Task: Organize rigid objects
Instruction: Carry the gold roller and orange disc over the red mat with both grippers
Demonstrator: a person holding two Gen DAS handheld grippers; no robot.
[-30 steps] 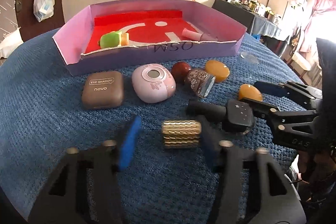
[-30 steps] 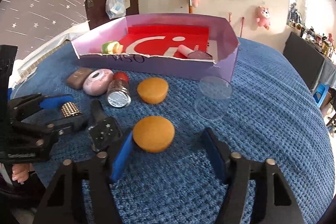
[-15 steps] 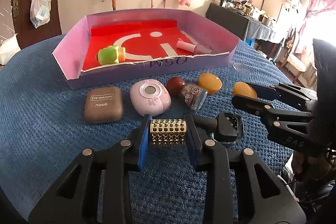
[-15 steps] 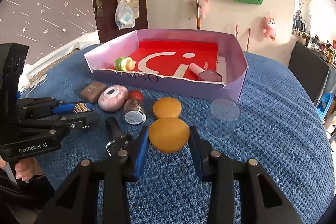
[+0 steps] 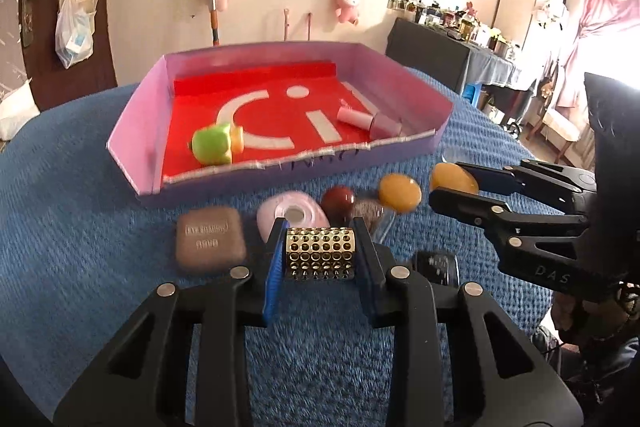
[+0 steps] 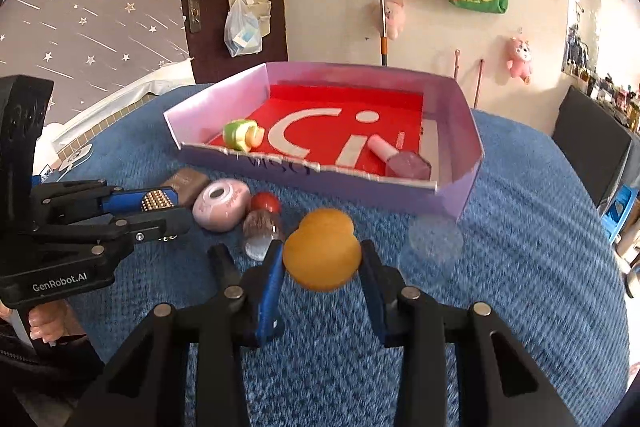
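My left gripper (image 5: 320, 257) is shut on a gold studded cylinder (image 5: 320, 253) and holds it above the blue cloth. It also shows in the right wrist view (image 6: 156, 201). My right gripper (image 6: 322, 269) is shut on an orange round puff (image 6: 322, 259), lifted off the cloth; the puff also shows in the left wrist view (image 5: 454, 177). A purple box with a red floor (image 5: 140, 131) stands behind, holding a green toy (image 5: 214, 145) and a pink bottle (image 5: 368, 119).
On the cloth before the box lie a brown eye-shadow case (image 5: 210, 245), a pink compact (image 5: 294, 213), a red ball (image 5: 338, 201), a glitter jar (image 6: 260, 227), a second orange puff (image 5: 400, 193), a black clip (image 5: 436, 267) and a clear lid (image 6: 434, 239).
Both grippers closed on their objects and have lifted them off the cloth, moving towards the box.
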